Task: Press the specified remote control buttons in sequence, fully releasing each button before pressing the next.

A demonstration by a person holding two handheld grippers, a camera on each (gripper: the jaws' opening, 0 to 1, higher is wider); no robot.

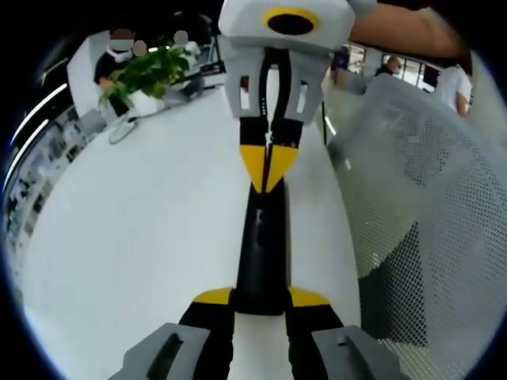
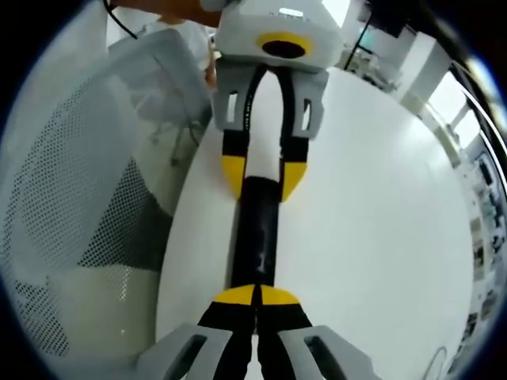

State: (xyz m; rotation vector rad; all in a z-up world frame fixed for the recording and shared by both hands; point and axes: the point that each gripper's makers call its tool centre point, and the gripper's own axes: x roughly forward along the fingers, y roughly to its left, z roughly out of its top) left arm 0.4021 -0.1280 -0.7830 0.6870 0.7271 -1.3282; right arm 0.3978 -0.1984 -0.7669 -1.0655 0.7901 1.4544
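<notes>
A long black remote control [image 1: 261, 237] lies along the white table [image 1: 142, 237]. My left gripper [image 1: 261, 297] is shut on its near end, one yellow-tipped jaw on each side. My right gripper [image 1: 269, 162] comes in from the top of the left gripper view, shut, with its joined yellow tips touching the remote's far end. In the right gripper view, the right gripper [image 2: 257, 295] has its tips pressed together against the remote [image 2: 257, 229], and the left gripper [image 2: 263, 178] clamps the remote's other end. The buttons are too dark to make out.
A grey mesh chair back [image 1: 428, 198] stands close along the table's edge, also in the right gripper view [image 2: 71, 174]. A potted plant [image 1: 146, 75] and a seated person [image 1: 119, 55] are at the table's far end. Other people stand beyond the chair [image 1: 451, 79].
</notes>
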